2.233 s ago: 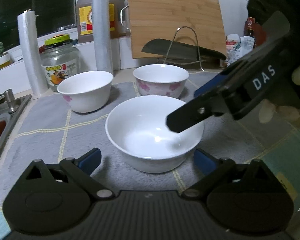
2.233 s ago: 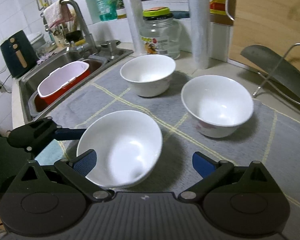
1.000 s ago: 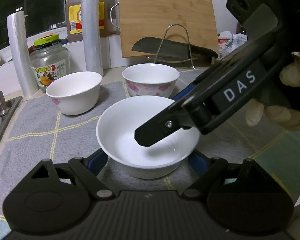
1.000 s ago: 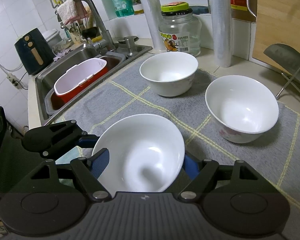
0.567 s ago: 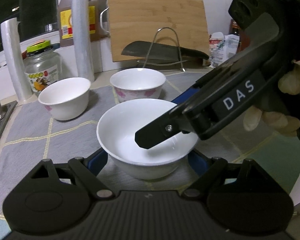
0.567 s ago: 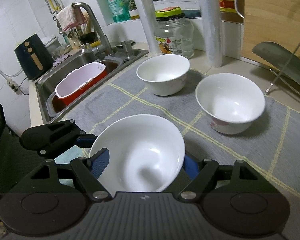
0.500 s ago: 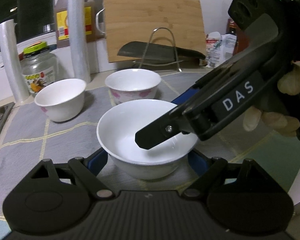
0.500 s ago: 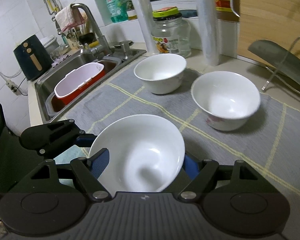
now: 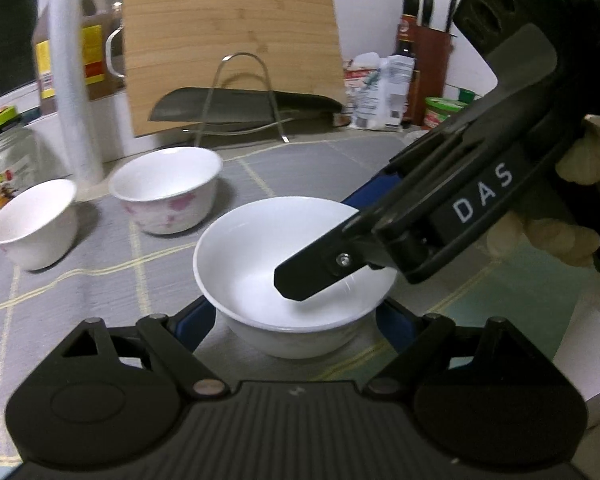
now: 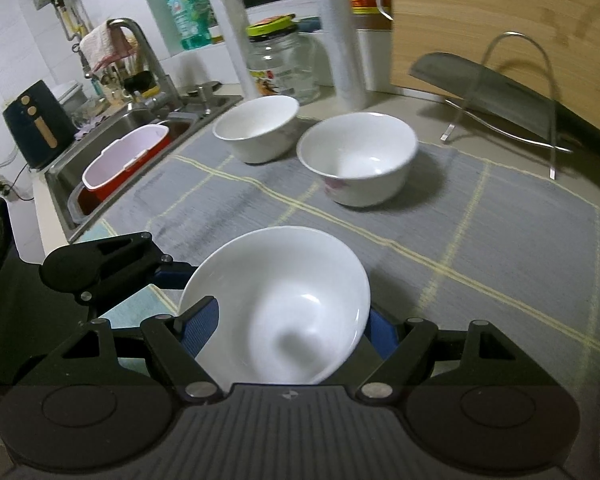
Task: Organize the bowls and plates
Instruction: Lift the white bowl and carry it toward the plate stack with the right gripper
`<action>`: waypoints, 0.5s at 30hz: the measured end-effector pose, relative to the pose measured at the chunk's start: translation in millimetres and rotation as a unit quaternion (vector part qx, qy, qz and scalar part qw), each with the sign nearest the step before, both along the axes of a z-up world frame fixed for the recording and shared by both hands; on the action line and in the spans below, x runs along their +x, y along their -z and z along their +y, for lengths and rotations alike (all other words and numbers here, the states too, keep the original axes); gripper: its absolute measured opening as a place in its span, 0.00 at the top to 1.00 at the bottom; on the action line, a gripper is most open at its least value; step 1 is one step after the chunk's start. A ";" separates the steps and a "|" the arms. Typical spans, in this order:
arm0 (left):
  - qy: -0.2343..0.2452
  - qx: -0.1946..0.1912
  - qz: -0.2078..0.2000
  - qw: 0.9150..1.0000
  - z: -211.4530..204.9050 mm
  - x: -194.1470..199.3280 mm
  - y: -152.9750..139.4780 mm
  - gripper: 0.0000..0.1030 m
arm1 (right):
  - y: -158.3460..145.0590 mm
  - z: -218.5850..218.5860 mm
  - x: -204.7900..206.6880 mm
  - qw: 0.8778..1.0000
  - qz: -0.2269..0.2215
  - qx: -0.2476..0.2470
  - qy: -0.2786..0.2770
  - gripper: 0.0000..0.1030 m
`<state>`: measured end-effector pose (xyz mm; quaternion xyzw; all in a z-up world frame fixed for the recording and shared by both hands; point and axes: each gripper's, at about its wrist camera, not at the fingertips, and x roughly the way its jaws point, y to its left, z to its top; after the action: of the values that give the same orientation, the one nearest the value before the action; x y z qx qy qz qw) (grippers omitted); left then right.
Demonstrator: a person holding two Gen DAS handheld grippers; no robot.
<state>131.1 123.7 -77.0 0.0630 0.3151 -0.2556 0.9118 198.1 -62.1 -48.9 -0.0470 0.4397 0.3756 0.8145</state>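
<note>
Bowls are the job here, and you have the plain white bowl (image 9: 296,280) caught between both tools at once. Your left gripper (image 9: 296,320) has its blue pads pressed against the bowl's lower wall at 9 and 3 o'clock in its own view. Your right gripper (image 10: 288,332) pinches the same bowl across its sides, its far finger reaching over the rim in the left view. Whether the bowl hangs just above the grey checked mat (image 10: 480,216) or rests on it, I cannot tell.

By my reading you are in the carrying step, with stacking next. Two more bowls wait on the mat: the pink-flowered bowl (image 10: 358,158) at about 12 o'clock from the held one in the right view, and a second white bowl (image 10: 256,128) just beside it at 11 o'clock, toward the sink (image 10: 112,148).

The next move likely calls for bringing the held bowl level over the flowered bowl, centring it, then lowering until it nests before you loosen either grip. Keep both tools in step, since uneven pull could tip or twist the bowl free.
</note>
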 end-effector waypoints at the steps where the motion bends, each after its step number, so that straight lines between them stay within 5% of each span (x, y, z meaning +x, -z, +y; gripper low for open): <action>1: 0.003 -0.001 0.001 1.000 -3.6 0.5 0.5 0.16 | 0.1 -4.0 -0.4 1.000 0.000 -0.002 0.002 0.20; 15: 0.021 -0.003 0.011 1.000 -25.0 6.3 11.0 0.16 | 6.7 -30.6 -0.5 1.000 0.006 -0.016 0.014 0.20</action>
<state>137.4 98.7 -87.9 0.0644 0.3230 -0.2766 0.9028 197.6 -92.7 -55.6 -0.0518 0.4511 0.3572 0.8162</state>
